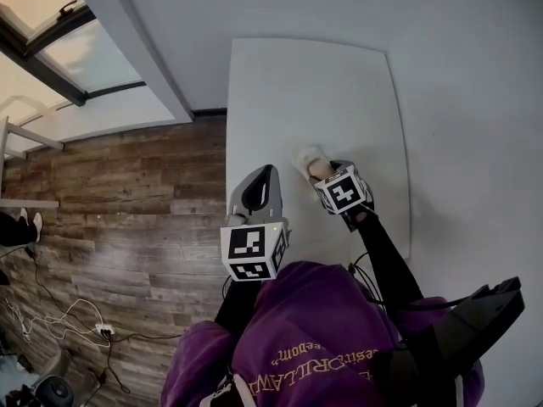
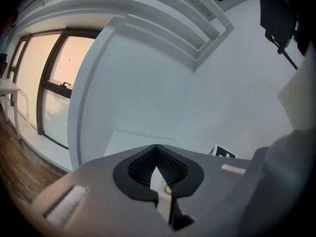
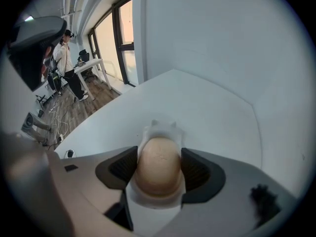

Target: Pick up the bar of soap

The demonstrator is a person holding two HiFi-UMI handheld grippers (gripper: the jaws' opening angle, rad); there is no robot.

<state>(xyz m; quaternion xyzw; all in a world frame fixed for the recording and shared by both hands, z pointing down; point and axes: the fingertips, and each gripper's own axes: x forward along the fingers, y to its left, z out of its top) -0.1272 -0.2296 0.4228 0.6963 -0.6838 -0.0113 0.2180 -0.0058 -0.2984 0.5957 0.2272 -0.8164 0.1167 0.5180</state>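
Note:
A tan oval bar of soap [image 3: 158, 171] lies in a white soap dish [image 3: 161, 128] on the white table [image 3: 202, 102]. My right gripper [image 3: 159, 152] points steeply down over it, open, one dark pad on each side of the soap and close to its sides. In the head view the soap [image 1: 318, 169] and dish [image 1: 305, 154] show just beyond the right gripper [image 1: 324, 173]. My left gripper [image 1: 269, 171] hovers to the left of the dish, over the table's left part, fingertips together and nothing held. The left gripper view shows the left gripper [image 2: 156, 146] aimed at the white wall.
The table [image 1: 314, 91] stands against a white wall; its left edge borders a wood floor [image 1: 127, 202]. A window [image 1: 59, 49] is at the far left. Cables [image 1: 76, 316] lie on the floor. A person [image 3: 66, 63] stands by a desk across the room.

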